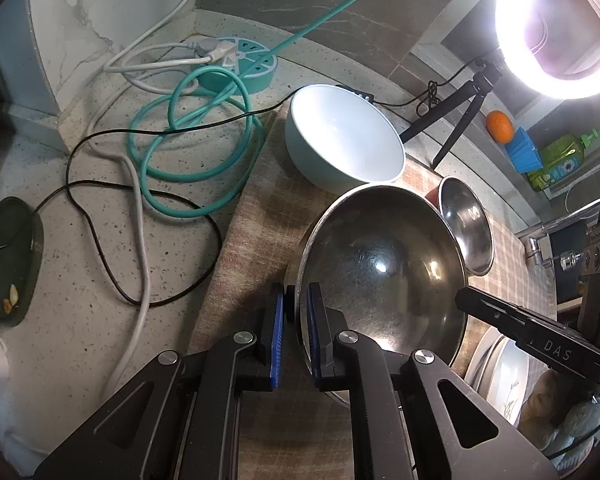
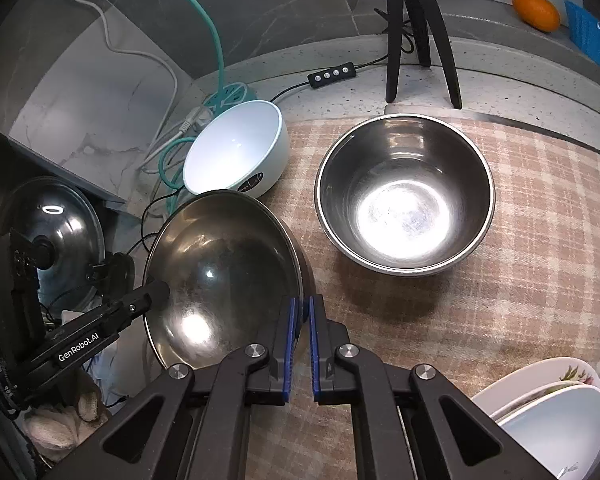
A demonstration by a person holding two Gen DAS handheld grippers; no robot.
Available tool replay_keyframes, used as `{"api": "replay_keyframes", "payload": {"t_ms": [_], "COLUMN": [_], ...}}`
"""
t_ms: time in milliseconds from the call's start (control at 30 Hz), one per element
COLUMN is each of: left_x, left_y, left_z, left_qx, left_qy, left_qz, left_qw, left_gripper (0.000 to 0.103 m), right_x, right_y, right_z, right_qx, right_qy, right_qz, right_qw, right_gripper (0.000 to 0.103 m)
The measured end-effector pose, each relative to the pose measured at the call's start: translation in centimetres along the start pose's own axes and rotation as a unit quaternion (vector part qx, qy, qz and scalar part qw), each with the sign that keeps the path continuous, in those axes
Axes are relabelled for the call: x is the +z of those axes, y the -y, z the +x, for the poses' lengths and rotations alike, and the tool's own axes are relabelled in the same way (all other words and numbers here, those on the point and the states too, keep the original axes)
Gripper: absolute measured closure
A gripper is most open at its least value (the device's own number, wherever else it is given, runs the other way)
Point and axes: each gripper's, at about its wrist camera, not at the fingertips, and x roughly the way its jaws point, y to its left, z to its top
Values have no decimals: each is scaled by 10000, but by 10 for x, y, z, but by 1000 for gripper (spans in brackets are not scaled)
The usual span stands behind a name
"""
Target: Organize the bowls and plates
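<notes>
I have my left gripper (image 1: pixel 296 320) pinching the wide steel bowl (image 1: pixel 384 272) by its left rim and my right gripper (image 2: pixel 301 336) pinching the opposite rim, balancing it above the plaid mat (image 2: pixel 480 300), probably for nesting in the deeper steel bowl (image 2: pixel 404 196).

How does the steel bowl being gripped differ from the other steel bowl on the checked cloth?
The gripped steel bowl is wider and shallower; the other steel bowl is deeper with steeper walls. The gripped one is tilted, its rim pinched by the left gripper and right gripper; the other sits level and untouched. Both are shiny, empty metal.
</notes>
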Motion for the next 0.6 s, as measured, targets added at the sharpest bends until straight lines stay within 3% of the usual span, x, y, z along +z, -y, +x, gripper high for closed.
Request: {"api": "replay_keyframes", "payload": {"t_ms": [600], "left_x": [-22], "left_y": [24], "left_z": [-10], "left_qx": [-145], "left_qy": [-60], "left_qz": [238], "left_qw": [9996], "left_gripper": [94], "right_x": [-30], "right_y": [10], "right_z": [-39], "right_qx": [21], "right_qy": [92], "right_qz": [1], "right_qw": [10000], "right_gripper": [96]}}
